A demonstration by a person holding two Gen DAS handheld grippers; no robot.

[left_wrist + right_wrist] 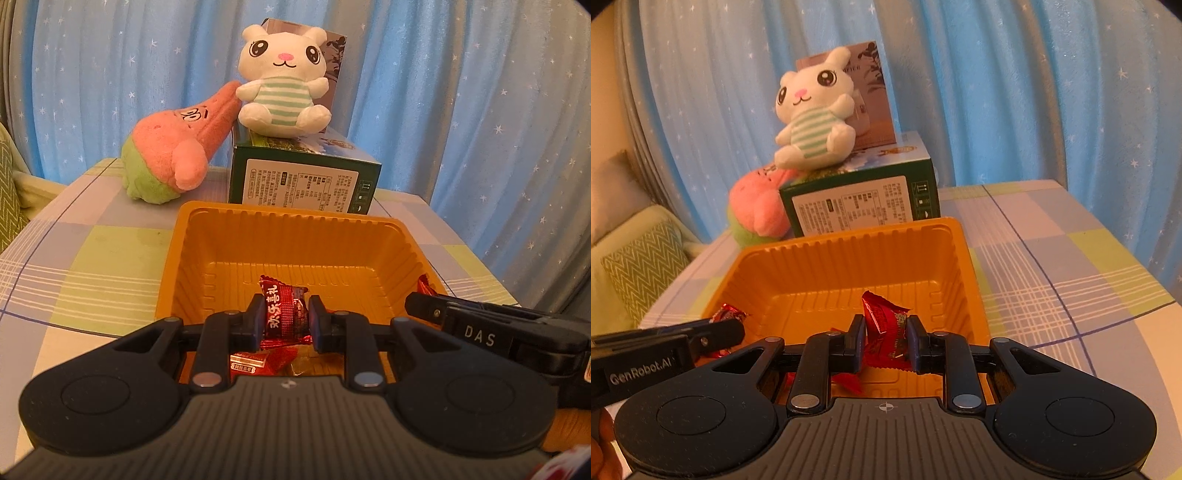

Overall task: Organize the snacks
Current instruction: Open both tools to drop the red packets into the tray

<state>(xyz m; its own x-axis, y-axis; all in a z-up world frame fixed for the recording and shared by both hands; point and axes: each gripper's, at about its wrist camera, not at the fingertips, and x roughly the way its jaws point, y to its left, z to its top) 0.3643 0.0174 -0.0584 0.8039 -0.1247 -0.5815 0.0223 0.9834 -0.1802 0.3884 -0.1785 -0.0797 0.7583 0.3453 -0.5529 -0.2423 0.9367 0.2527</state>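
1. A red candy [284,314] with white lettering is clamped between the pads of the left gripper [283,319], held above the near part of the orange tray [288,236].
2. The right gripper [886,339] is clenched on a second red candy [884,325], also over the tray's near end.
3. More red-wrapped sweets [258,360] lie on the tray floor beneath the left gripper.
4. The tray rests on a checked tablecloth [92,258].
5. Just behind the tray stands a green box [303,177]; a white plush bunny [284,77] sits on top of it, and a pink plush toy [177,147] leans against its side.
6. A blue starred curtain [461,92] hangs behind.
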